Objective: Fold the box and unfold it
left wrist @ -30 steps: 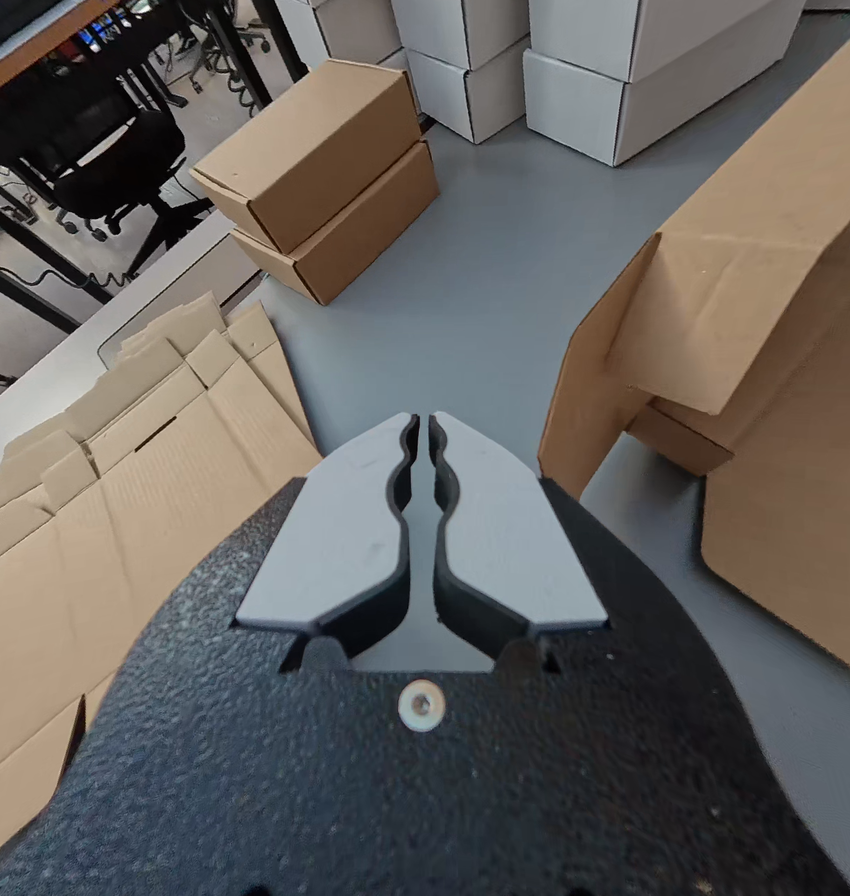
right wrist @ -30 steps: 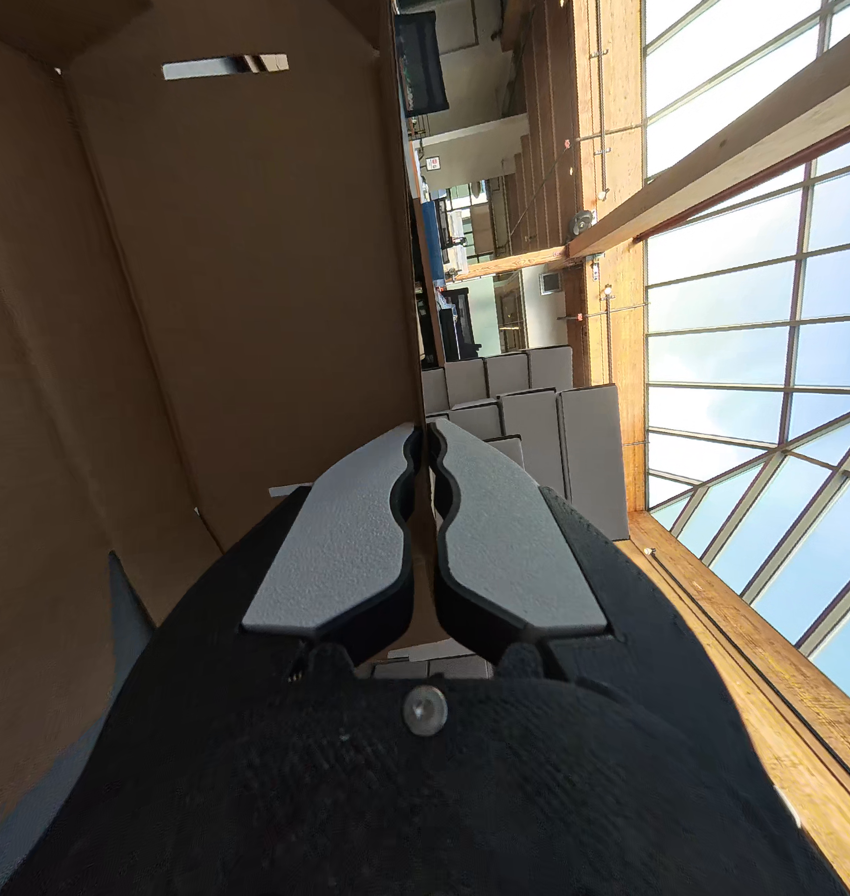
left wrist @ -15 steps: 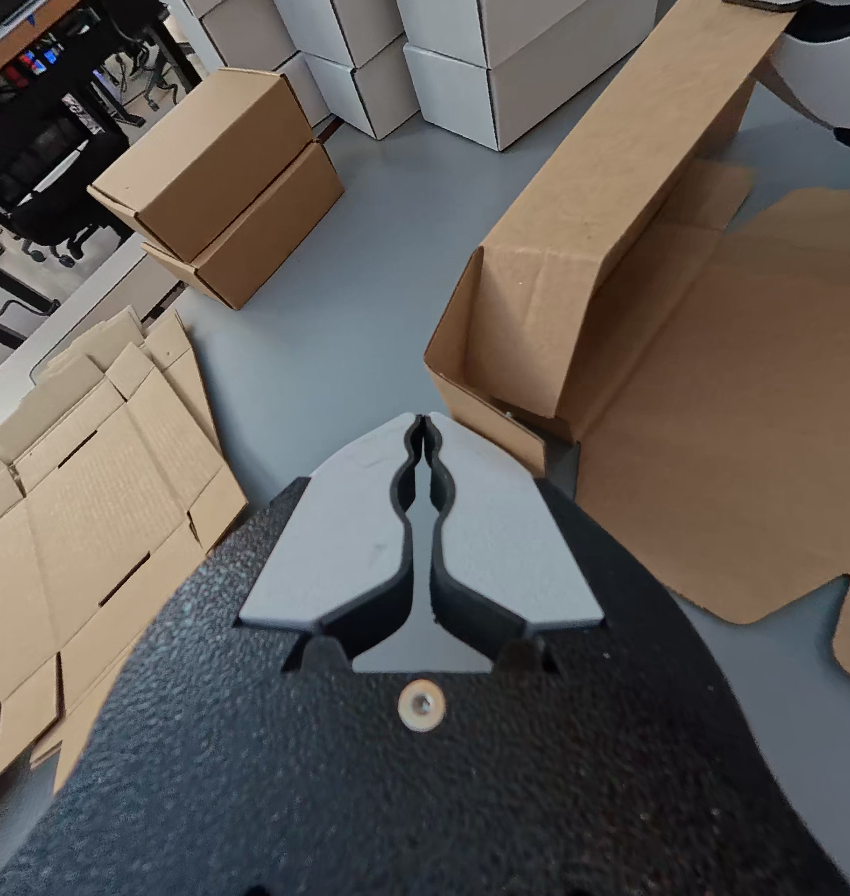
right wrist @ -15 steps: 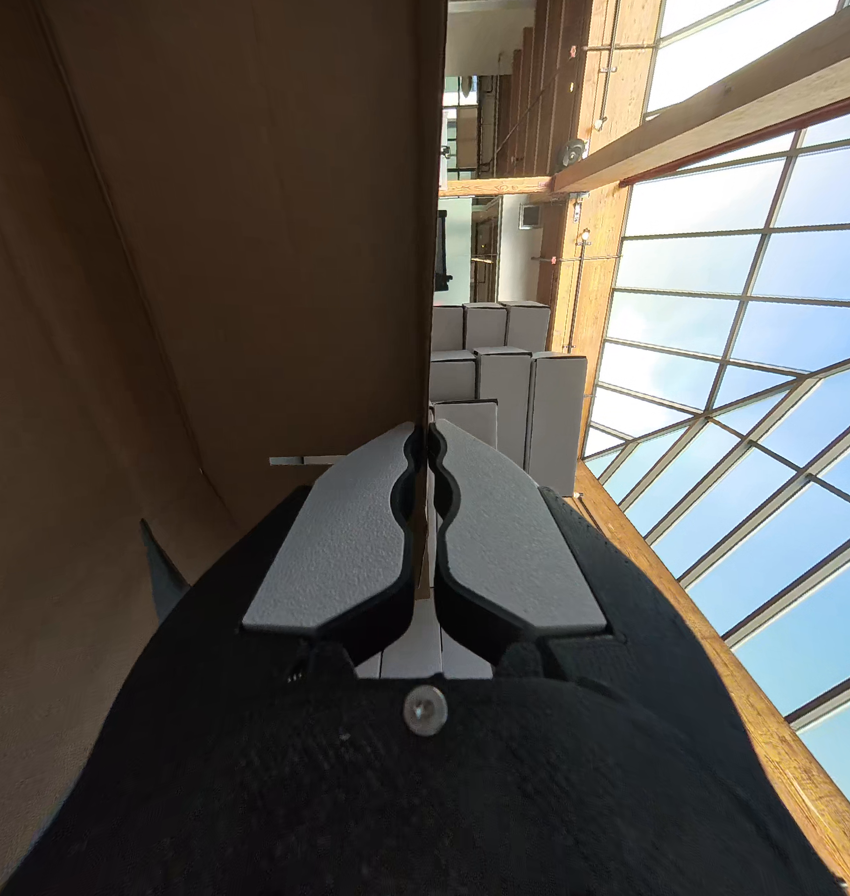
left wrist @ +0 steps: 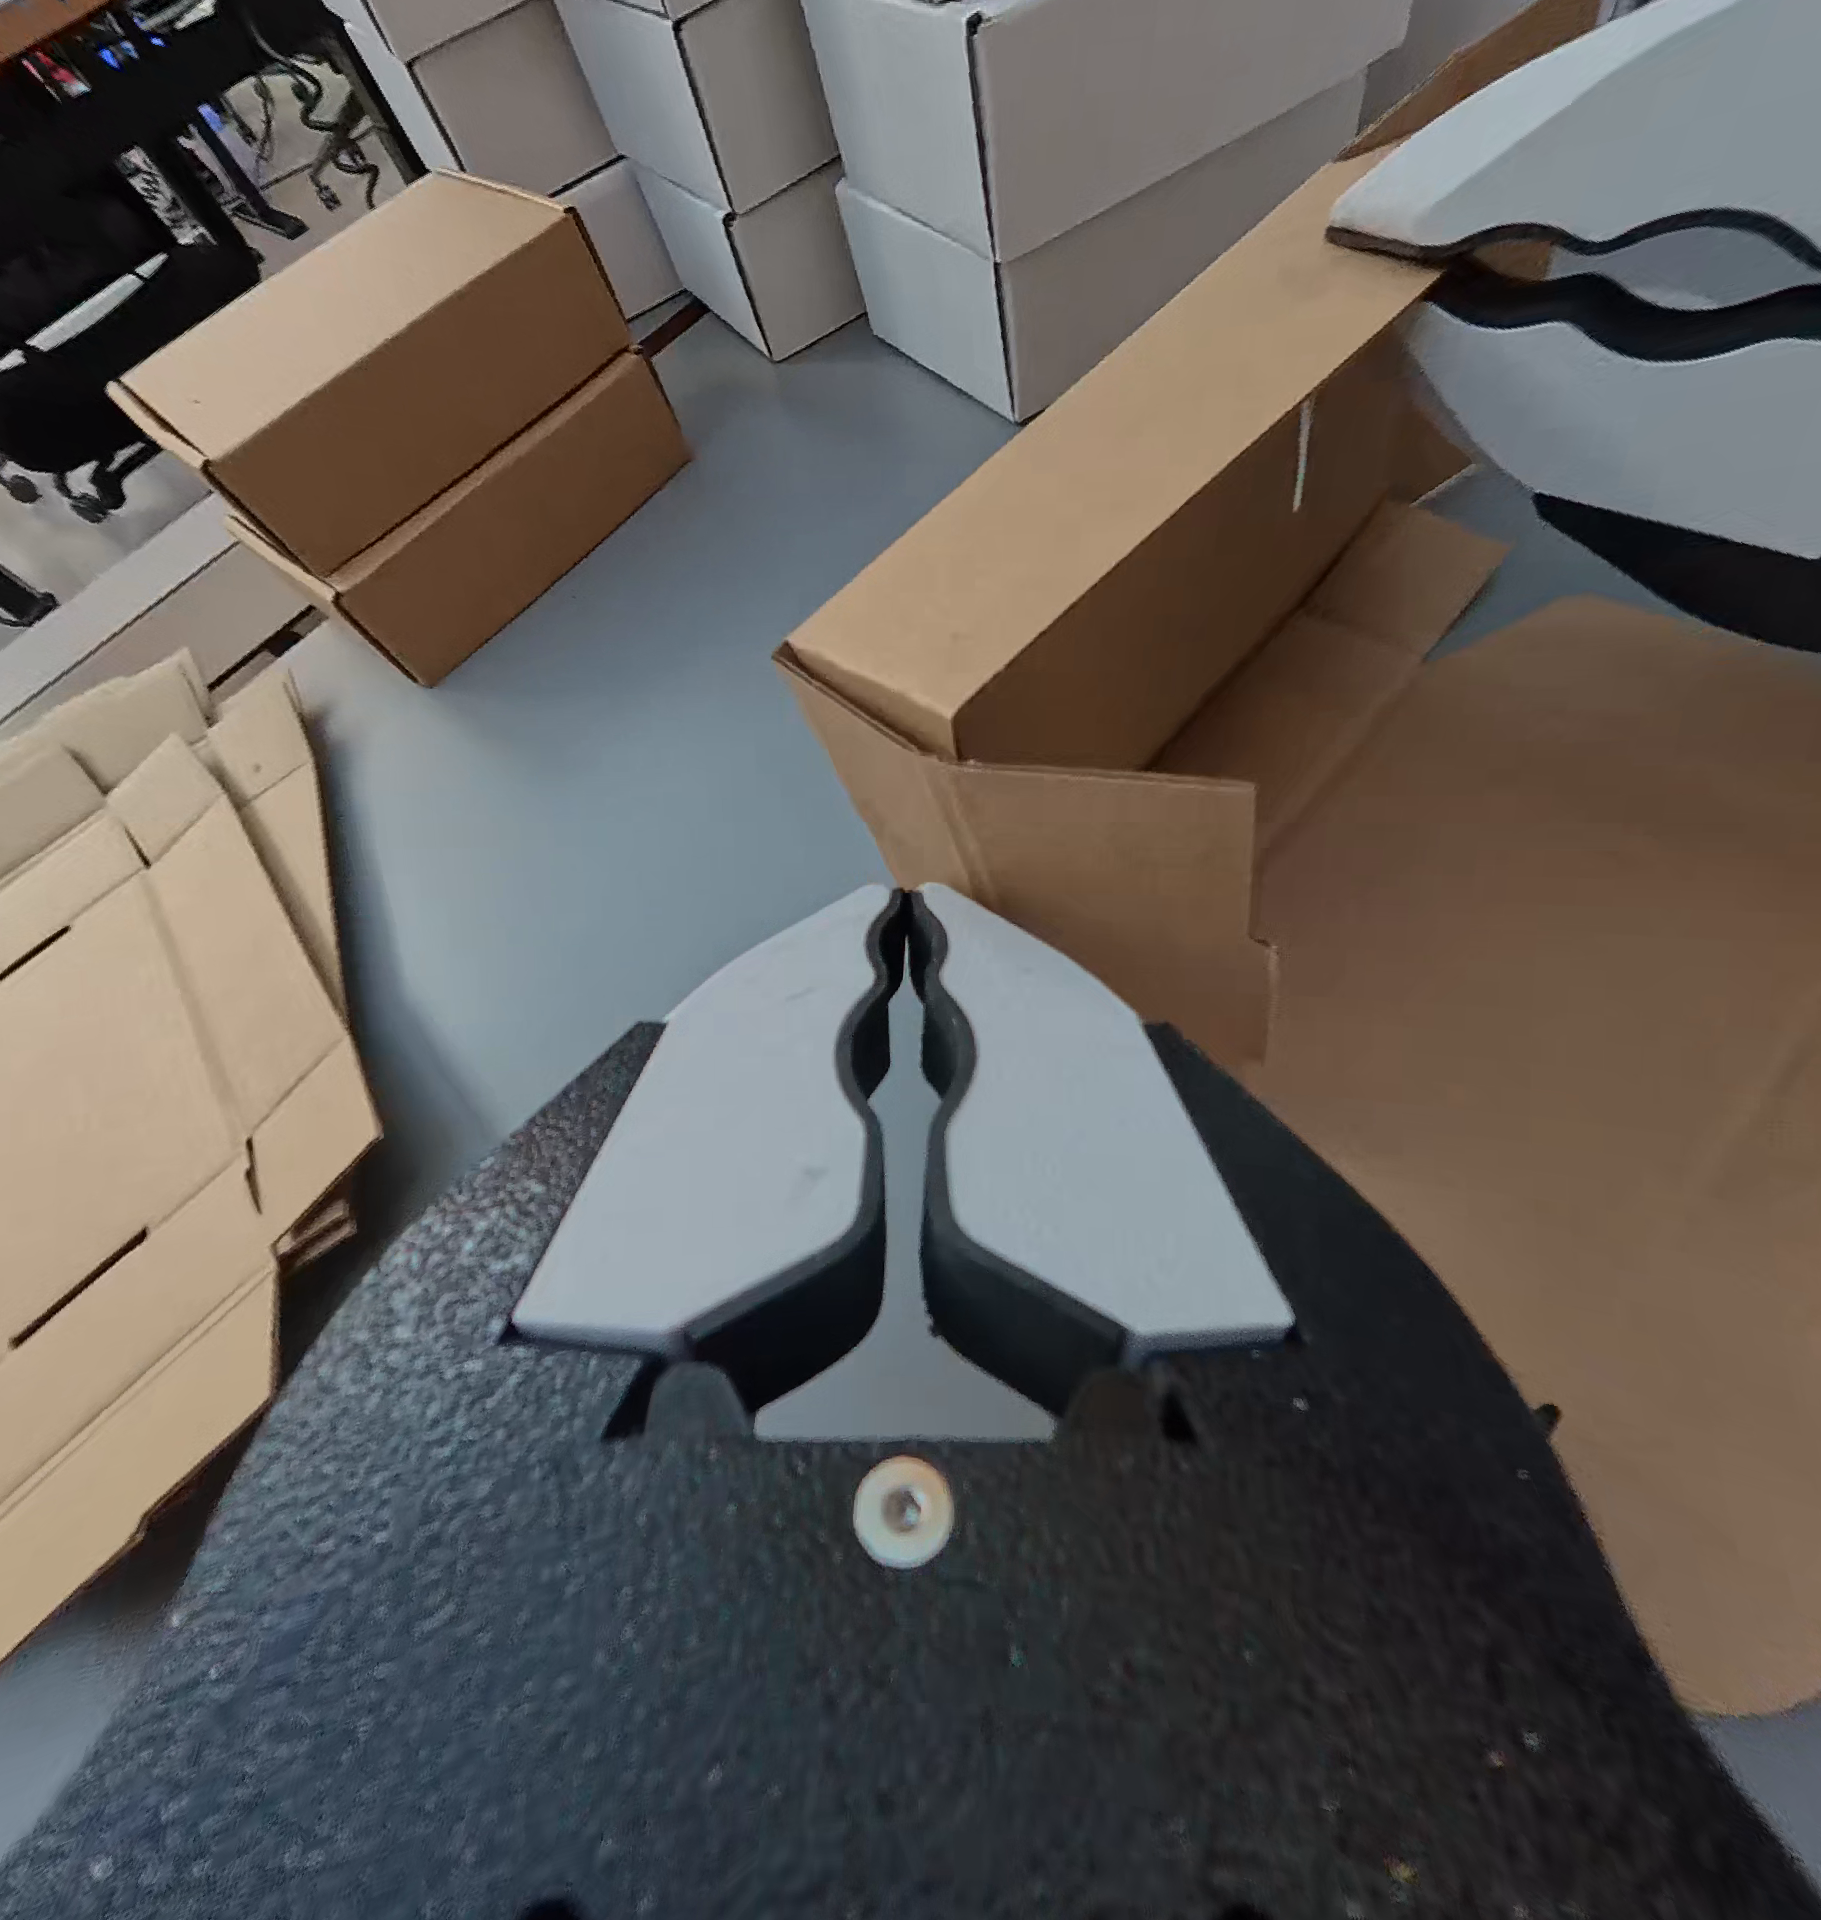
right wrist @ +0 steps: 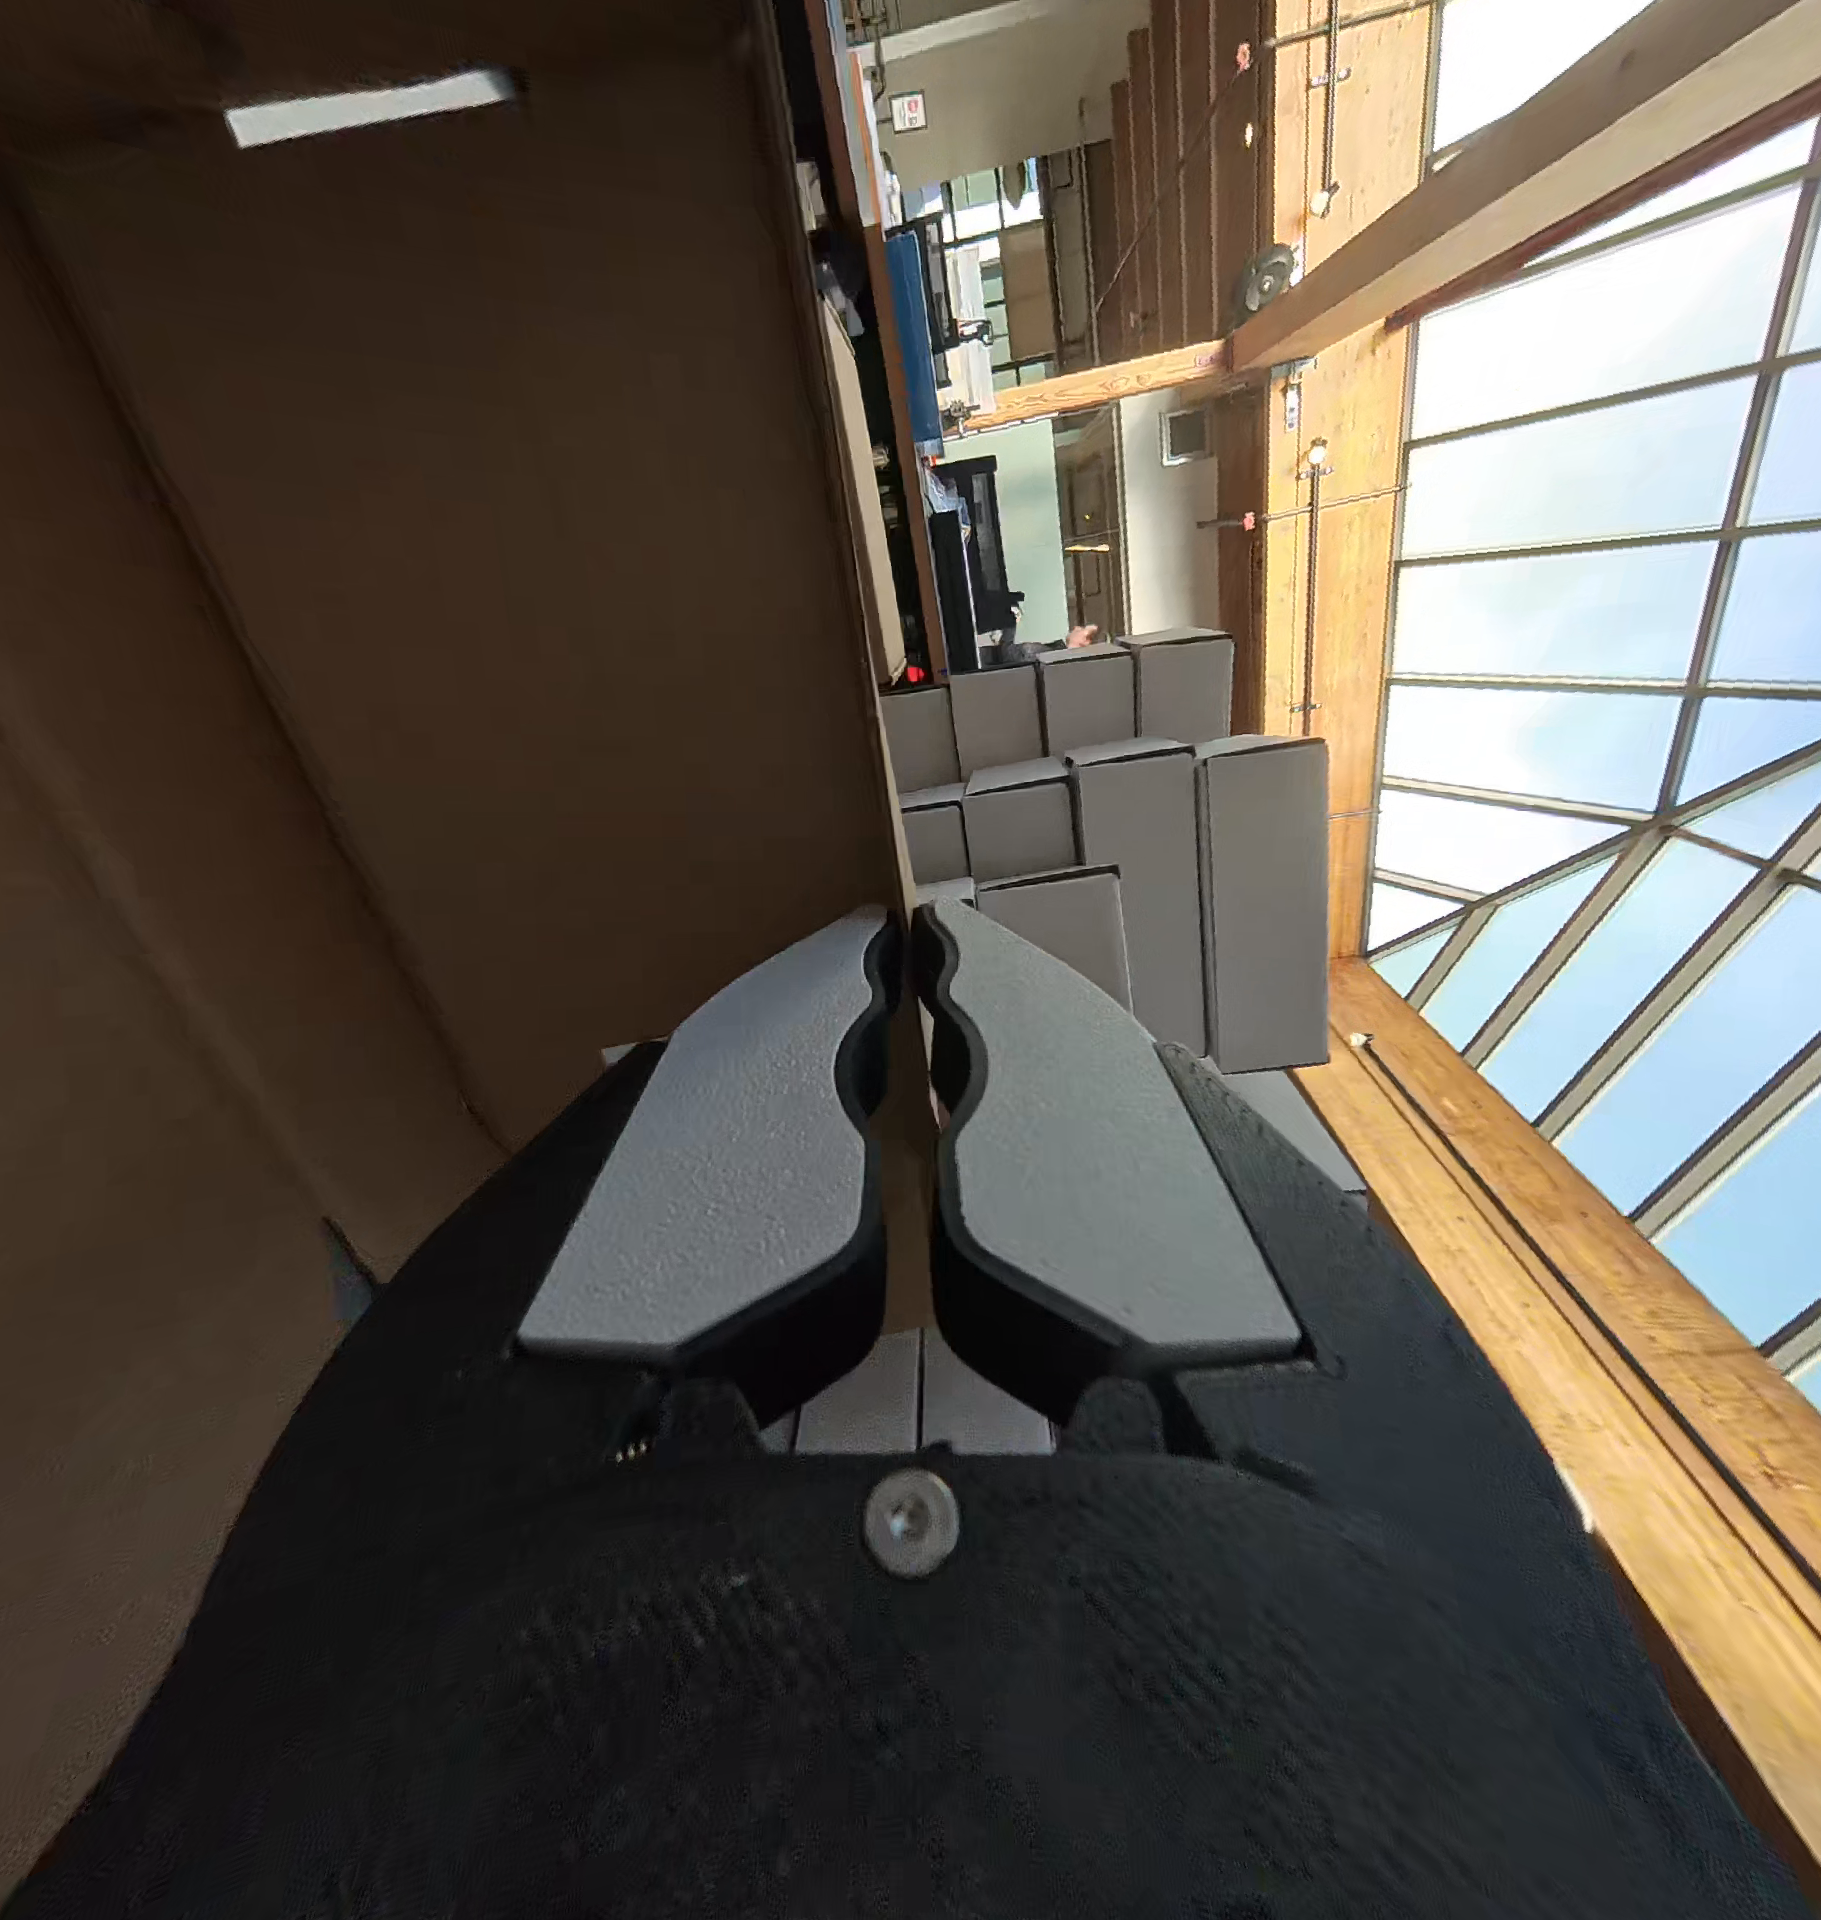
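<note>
The brown cardboard box (left wrist: 1145, 499) lies partly folded on the grey table (left wrist: 594, 779). One long wall stands up and its wide base panel (left wrist: 1508, 987) lies flat to the right. My left gripper (left wrist: 906, 906) is shut and empty, hovering just in front of the box's near corner flap (left wrist: 1093, 852). My right gripper (right wrist: 908, 925) is shut on the top edge of the standing wall (right wrist: 418, 623), which fills the left of its view. It also shows in the left wrist view (left wrist: 1405, 255) at the upper right, clamped on that wall's far end.
A stack of flat cardboard blanks (left wrist: 106, 1091) lies at the left. Two folded brown boxes (left wrist: 397, 416) are stacked behind it. White boxes (left wrist: 989, 156) line the back of the table and also show in the right wrist view (right wrist: 1145, 852). Black chairs and desks stand beyond the table's left edge.
My left gripper has drawn back and up from the box, still shut. My right gripper has kept its hold on the wall's edge while the wall tilted and swung.
</note>
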Demonstrator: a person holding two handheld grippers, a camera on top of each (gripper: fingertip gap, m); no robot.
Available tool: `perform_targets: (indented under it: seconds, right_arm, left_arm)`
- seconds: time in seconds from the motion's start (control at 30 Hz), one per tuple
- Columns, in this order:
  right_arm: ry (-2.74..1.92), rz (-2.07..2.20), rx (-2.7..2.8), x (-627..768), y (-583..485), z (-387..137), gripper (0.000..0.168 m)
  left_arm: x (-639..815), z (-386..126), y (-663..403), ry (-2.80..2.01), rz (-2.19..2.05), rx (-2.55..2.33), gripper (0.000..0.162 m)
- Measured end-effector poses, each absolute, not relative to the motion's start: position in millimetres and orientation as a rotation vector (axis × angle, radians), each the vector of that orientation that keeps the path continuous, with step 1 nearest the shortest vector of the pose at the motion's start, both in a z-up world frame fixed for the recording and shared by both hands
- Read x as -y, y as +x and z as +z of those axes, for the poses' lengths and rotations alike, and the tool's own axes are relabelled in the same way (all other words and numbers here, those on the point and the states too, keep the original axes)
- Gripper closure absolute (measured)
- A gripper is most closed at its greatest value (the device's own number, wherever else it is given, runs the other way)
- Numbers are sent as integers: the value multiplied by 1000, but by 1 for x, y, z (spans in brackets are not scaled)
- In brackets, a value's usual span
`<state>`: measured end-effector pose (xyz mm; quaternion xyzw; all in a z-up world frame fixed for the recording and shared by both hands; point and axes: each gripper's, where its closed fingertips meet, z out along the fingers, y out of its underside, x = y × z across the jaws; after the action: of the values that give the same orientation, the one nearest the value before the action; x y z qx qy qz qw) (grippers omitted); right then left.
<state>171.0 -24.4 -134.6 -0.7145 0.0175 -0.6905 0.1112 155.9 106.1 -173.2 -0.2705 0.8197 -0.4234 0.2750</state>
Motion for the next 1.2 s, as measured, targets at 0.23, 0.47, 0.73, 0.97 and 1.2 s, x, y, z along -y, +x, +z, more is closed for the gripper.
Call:
perform_targets:
  seconds: [0.23, 0.47, 0.73, 0.97, 1.2]
  right_arm:
    - [-2077, -2124, 70, 25, 157, -135, 166]
    - [-2070, -2153, 120, 26, 151, -135, 167]
    - [-2107, -2085, 202, 25, 152, -135, 167]
    - [-2161, -1934, 204, 27, 156, -135, 166]
    - [-2160, -1910, 228, 25, 155, -135, 166]
  left_arm:
    - [-106, -180, 152, -618, -1257, -2263, 157]
    - [-109, -177, 135, -419, -1518, -2396, 140]
    - [-96, -172, 124, -326, -1610, -2407, 148]
    - [-87, -171, 121, -411, -1694, -2418, 133]
    - [-86, -172, 135, -526, -1631, -2302, 133]
